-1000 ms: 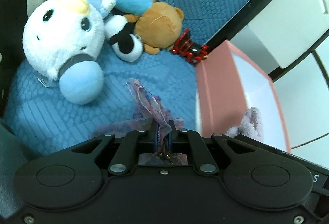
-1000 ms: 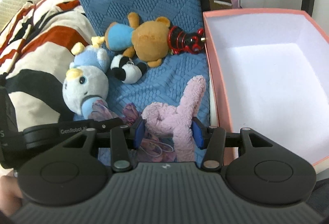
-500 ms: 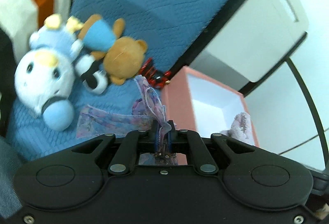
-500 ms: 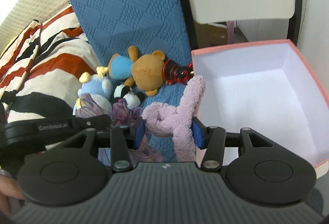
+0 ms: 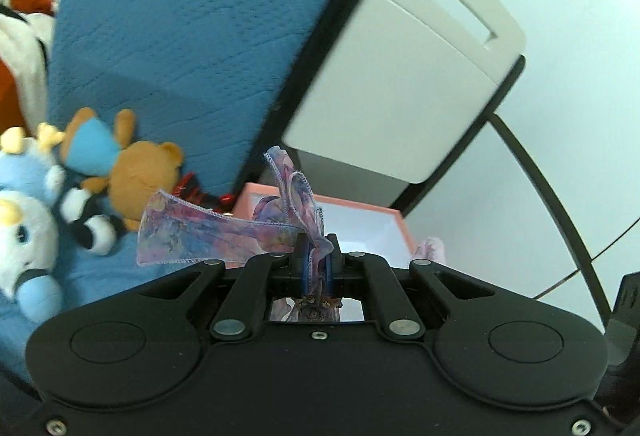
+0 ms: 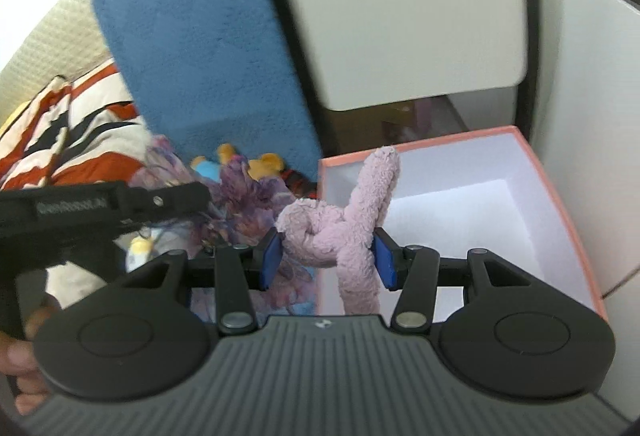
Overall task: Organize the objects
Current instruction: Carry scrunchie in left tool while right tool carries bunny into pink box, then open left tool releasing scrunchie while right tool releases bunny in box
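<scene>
My left gripper (image 5: pixel 316 268) is shut on a sheer purple ribbon bow (image 5: pixel 224 232) and holds it in the air, left of the pink box (image 5: pixel 360 224). My right gripper (image 6: pixel 328 256) is shut on a fuzzy pink knotted scrunchie (image 6: pixel 344 232), held at the left wall of the open pink box (image 6: pixel 560 204), whose white inside shows nothing in it. The bow (image 6: pixel 240 204) and the left gripper's body (image 6: pixel 100 212) show left of the scrunchie in the right wrist view. A bit of the scrunchie (image 5: pixel 432 250) shows in the left wrist view.
On the blue seat cushion (image 5: pixel 100 276) lie a white-and-blue plush (image 5: pixel 24 236), a brown teddy bear (image 5: pixel 136 180), a small black-and-white plush (image 5: pixel 92 232) and a red-and-black toy (image 5: pixel 196 192). A blue backrest (image 5: pixel 180 16), a white panel (image 5: pixel 400 76) and a striped blanket (image 6: pixel 60 140) stand behind.
Both grippers have risen off the cushion and moved toward the pink box, each still holding its item. The plush toys now lie lower and farther away.
</scene>
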